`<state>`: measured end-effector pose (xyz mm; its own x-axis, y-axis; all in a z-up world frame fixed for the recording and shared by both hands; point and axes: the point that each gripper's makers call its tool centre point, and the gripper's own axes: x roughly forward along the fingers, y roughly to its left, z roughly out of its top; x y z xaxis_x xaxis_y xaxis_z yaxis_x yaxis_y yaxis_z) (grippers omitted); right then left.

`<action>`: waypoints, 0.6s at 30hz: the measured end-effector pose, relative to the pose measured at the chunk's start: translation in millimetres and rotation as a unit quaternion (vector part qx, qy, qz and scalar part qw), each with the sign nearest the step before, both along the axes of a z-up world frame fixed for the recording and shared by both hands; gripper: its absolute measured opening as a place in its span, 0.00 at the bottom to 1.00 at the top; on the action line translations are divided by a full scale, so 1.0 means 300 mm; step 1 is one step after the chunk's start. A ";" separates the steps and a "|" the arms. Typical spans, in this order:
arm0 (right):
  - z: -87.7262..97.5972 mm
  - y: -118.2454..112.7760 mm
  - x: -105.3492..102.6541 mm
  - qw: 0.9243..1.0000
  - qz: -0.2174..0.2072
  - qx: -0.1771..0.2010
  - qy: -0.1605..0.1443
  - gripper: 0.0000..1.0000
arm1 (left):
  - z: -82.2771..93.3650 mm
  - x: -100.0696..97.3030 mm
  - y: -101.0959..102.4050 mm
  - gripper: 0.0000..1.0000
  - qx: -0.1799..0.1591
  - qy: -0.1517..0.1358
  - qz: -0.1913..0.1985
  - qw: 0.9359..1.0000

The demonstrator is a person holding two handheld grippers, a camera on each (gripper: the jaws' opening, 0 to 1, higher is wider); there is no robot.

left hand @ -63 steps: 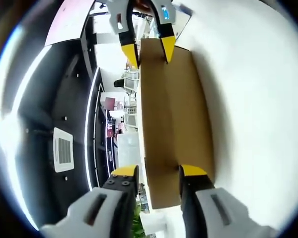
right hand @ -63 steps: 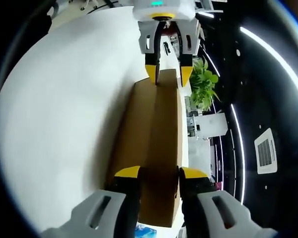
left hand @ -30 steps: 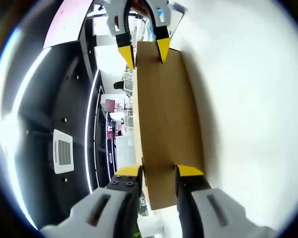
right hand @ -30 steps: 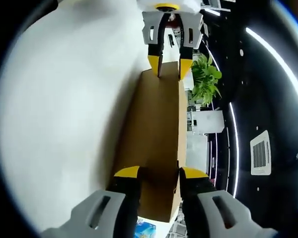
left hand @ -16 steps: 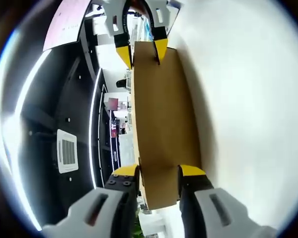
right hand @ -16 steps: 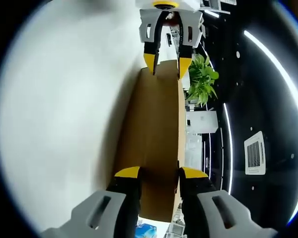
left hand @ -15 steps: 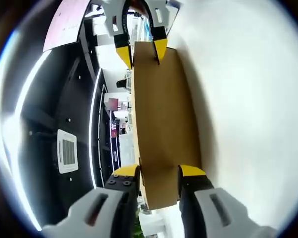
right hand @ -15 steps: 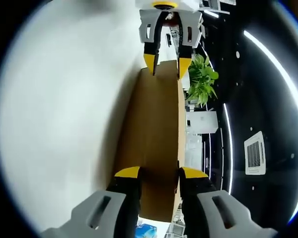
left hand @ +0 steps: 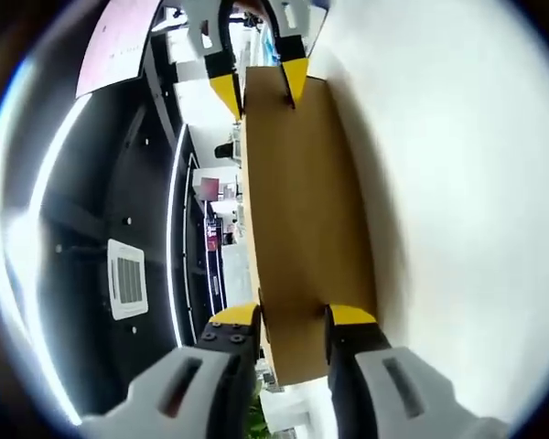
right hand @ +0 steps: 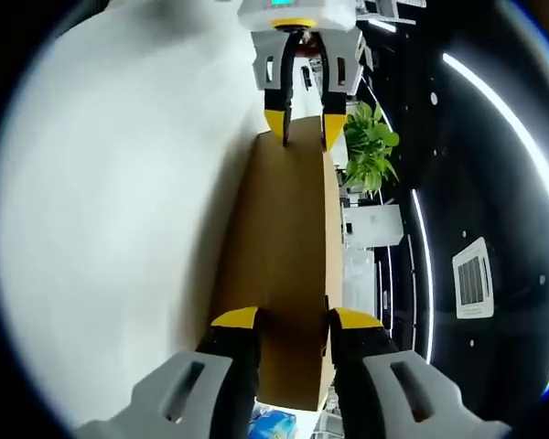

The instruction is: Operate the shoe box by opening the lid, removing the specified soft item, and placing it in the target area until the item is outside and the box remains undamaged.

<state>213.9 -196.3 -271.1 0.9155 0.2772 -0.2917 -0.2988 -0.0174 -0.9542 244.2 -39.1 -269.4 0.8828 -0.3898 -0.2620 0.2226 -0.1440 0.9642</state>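
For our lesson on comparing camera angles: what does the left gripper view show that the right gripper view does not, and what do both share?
Left gripper view alone: a pink panel.
Right gripper view alone: a green potted plant.
Both: the brown cardboard lid on the white table, the left gripper at one end of it and the right gripper at the other, plus a ceiling vent.

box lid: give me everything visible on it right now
The lid is a plain brown cardboard panel, long and narrow, unprinted and undamaged as far as shown. It is seen tilted against a white surface. The left tongs straddle one short end and the right tongs the other. The box body and contents can't be made out.
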 end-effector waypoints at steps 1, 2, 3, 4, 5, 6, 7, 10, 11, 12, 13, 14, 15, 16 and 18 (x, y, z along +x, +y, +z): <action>-0.001 -0.004 -0.007 1.000 0.000 0.001 0.000 0.29 | 0.000 -0.007 -0.005 0.28 -0.001 0.001 0.000 1.000; -0.001 -0.010 -0.016 1.000 0.000 0.000 -0.001 0.29 | 0.000 -0.016 -0.013 0.28 -0.004 0.002 -0.001 1.000; -0.001 -0.014 -0.024 1.000 -0.001 -0.001 -0.001 0.29 | -0.001 -0.022 -0.017 0.28 -0.007 0.002 -0.001 1.000; -0.001 -0.018 -0.028 1.000 -0.001 0.000 -0.002 0.29 | -0.003 -0.028 -0.020 0.28 -0.006 0.001 0.000 1.000; -0.002 -0.021 -0.032 1.000 -0.002 -0.001 -0.002 0.29 | -0.002 -0.035 -0.024 0.28 -0.007 0.000 -0.001 1.000; -0.001 -0.026 -0.038 1.000 -0.003 -0.001 -0.001 0.29 | -0.001 -0.041 -0.029 0.28 -0.014 0.002 -0.002 1.000; -0.001 -0.029 -0.041 1.000 -0.003 -0.001 -0.001 0.29 | -0.001 -0.045 -0.031 0.28 -0.015 0.002 -0.004 1.000; -0.001 -0.037 -0.054 1.000 -0.004 0.001 -0.003 0.29 | -0.001 -0.057 -0.037 0.27 -0.017 0.003 -0.006 1.000; -0.001 -0.038 -0.058 1.000 -0.005 0.001 -0.003 0.29 | 0.000 -0.062 -0.040 0.27 -0.018 0.004 -0.007 1.000; -0.001 -0.039 -0.060 1.000 -0.005 0.002 -0.003 0.29 | 0.001 -0.065 -0.042 0.27 -0.020 0.006 -0.008 1.000; 0.000 -0.044 -0.070 1.000 -0.005 0.004 -0.002 0.29 | 0.001 -0.072 -0.045 0.27 -0.021 0.008 -0.008 1.000; 0.000 -0.047 -0.074 1.000 -0.005 0.005 -0.002 0.29 | 0.000 -0.077 -0.048 0.27 -0.021 0.008 -0.008 1.000; -0.001 -0.050 -0.079 1.000 -0.004 0.006 -0.002 0.29 | -0.002 -0.086 -0.052 0.27 -0.022 0.008 -0.008 1.000; -0.001 -0.057 -0.086 1.000 -0.003 0.009 -0.004 0.29 | -0.003 -0.092 -0.056 0.27 -0.023 0.007 -0.008 1.000; -0.002 -0.065 -0.096 1.000 0.000 0.013 -0.007 0.29 | -0.002 -0.108 -0.062 0.27 -0.027 0.007 -0.008 1.000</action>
<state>185.0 -215.7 -271.6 0.9195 0.2849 -0.2709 -0.2844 0.0066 -0.9587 211.9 -57.6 -270.0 0.8726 -0.4183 -0.2521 0.2341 -0.0946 0.9676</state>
